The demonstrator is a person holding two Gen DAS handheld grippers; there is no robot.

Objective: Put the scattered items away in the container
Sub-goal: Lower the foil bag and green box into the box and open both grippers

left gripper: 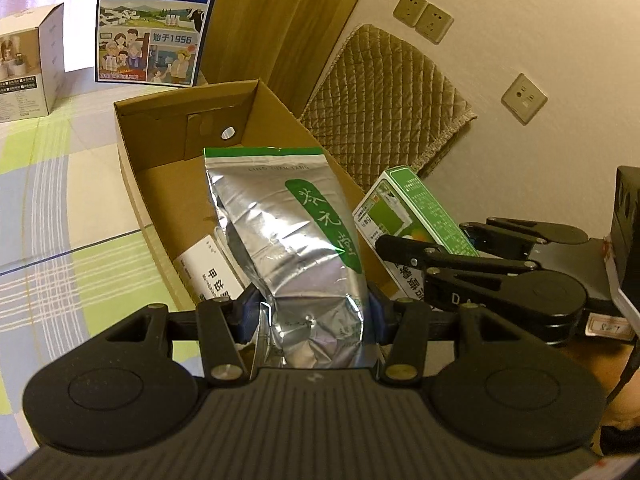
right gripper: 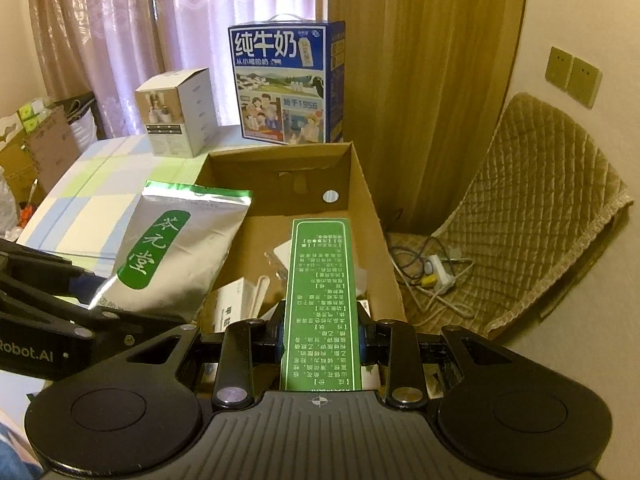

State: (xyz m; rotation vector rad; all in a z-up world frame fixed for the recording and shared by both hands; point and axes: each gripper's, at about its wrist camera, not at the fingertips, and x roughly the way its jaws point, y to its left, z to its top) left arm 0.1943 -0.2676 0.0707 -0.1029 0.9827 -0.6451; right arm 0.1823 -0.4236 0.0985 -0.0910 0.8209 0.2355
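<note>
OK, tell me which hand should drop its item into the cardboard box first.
Right, probably. The right gripper holds the green box already over the cardboard box, above the items lying inside. The left gripper grips the silver pouch nearer the box's left wall, partly over the rim.

A checked cloth surface (right gripper: 116, 184), possibly a bed, is bearing an open cardboard box (right gripper: 362, 184), with a blue milk carton (right gripper: 286, 84) and a small white box (right gripper: 178, 114) standing behind it.
</note>
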